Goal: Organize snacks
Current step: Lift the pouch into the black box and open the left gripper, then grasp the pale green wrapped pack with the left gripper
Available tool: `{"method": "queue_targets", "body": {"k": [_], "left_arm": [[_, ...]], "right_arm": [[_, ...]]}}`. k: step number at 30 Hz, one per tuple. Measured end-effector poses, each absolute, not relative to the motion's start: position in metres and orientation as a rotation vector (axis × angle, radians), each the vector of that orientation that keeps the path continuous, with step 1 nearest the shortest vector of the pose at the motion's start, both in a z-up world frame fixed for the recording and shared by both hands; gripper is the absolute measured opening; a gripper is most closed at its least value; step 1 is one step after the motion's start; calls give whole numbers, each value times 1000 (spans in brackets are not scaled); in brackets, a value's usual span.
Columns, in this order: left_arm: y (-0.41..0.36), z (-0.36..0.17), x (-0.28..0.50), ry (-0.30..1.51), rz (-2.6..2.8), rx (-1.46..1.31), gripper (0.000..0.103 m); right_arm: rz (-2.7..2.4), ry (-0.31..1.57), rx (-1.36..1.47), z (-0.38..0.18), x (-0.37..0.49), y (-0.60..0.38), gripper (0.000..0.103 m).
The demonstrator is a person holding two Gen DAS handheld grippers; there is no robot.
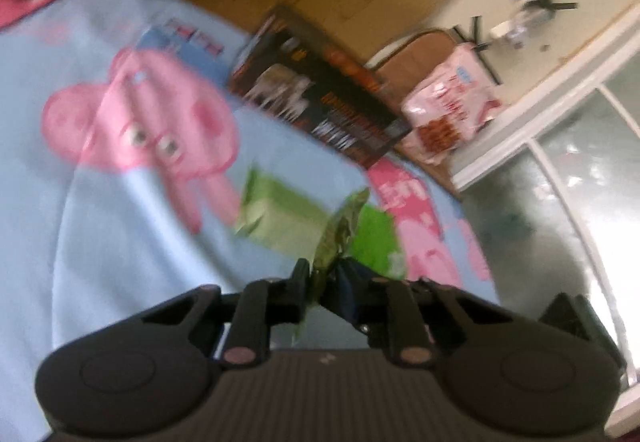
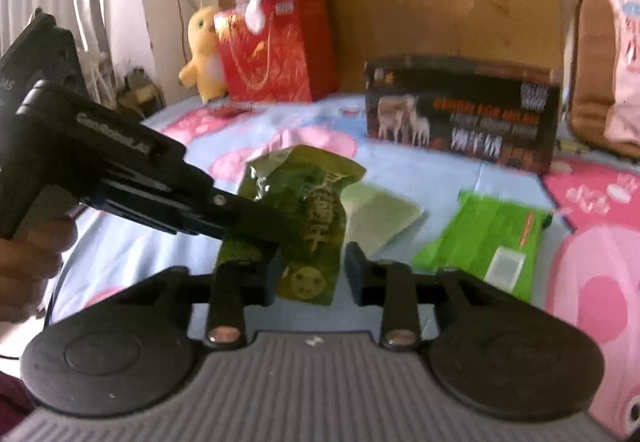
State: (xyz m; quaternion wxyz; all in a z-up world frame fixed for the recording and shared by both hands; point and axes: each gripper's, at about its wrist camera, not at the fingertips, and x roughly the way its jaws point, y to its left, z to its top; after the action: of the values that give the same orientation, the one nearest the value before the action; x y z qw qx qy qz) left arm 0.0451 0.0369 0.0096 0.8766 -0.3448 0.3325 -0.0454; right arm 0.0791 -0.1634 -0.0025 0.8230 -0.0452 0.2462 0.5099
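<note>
ahead of my right gripper (image 2: 312, 266) the olive pouch (image 2: 308, 210), pinched in my left gripper (image 2: 276, 230), fills the gap between my spread fingers. past it, open sheet (image 2: 452, 174) runs up to the dark box (image 2: 464, 114), which blocks the way to the headboard. a pale packet (image 2: 380, 214) and green packet (image 2: 484, 238) lie right of centre; the red bag (image 2: 276, 46) closes the far left.

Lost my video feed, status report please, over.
Left gripper shut on dark green snack pouch, held above the bed. Right gripper open, empty, just behind the pouch. Two green packets on blue sheet; nothing blocking.
</note>
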Motion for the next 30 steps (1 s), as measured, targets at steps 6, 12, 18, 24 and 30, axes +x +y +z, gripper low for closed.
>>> {"method": "queue_targets", "body": {"k": [6,12,18,24,30], "left_arm": [[41,59,94,603,-107,-568,16],[55,88,171,539,-114,-482,17],[64,74,230,592,1,-427,31],[76,66,185,560,-4,-459,39],[74,33,130,658,17,-496,40]], "right_arm": [[1012,394,-63,28,110,-147,25],[932,348,4,52,183,-126,24],[872,419,-13,44,239,-103,27],[884,454,88,35,230,-151,35],[1028,582,125,15,189,-187,38]]}}
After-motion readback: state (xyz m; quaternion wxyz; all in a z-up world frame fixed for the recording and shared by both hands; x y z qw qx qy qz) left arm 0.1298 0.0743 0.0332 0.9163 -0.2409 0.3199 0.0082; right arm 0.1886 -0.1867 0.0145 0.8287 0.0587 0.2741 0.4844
